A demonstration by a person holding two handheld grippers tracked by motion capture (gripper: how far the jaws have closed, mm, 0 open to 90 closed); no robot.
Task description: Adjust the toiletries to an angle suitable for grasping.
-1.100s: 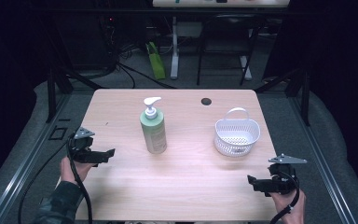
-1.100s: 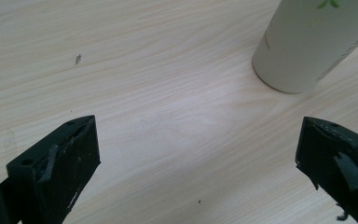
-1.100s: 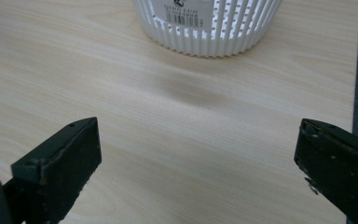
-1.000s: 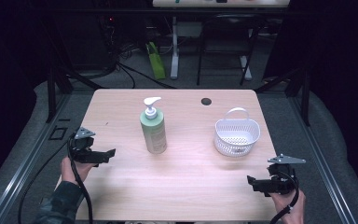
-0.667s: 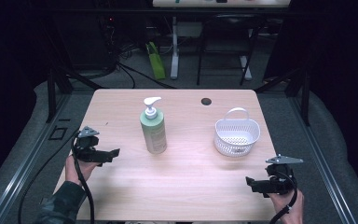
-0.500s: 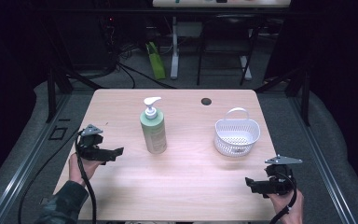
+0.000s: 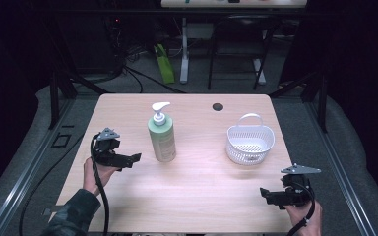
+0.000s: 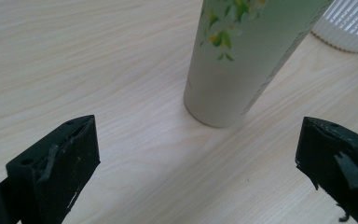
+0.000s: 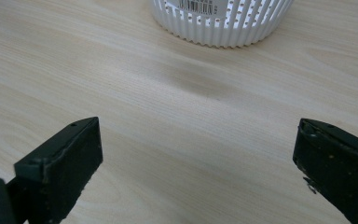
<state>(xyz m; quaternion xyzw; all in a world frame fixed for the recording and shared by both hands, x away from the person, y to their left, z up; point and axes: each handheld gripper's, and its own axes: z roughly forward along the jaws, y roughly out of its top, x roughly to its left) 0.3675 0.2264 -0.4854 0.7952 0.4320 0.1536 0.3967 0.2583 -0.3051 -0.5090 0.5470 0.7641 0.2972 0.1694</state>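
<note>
The pale wooden table point(image 7: 197, 196) gives me room to work, with the white slotted plastic basket point(image 7: 250, 143) standing upright at my right, empty as far as I can see, ready to take something. The green pump bottle with its white dispenser head point(image 7: 161, 133) stands upright near the middle, just ahead of my left gripper point(image 7: 130, 159), whose jaws are spread wide to straddle it. My right gripper point(image 7: 267, 193) hangs low near the table's front edge, jaws also apart, holding nothing.
</note>
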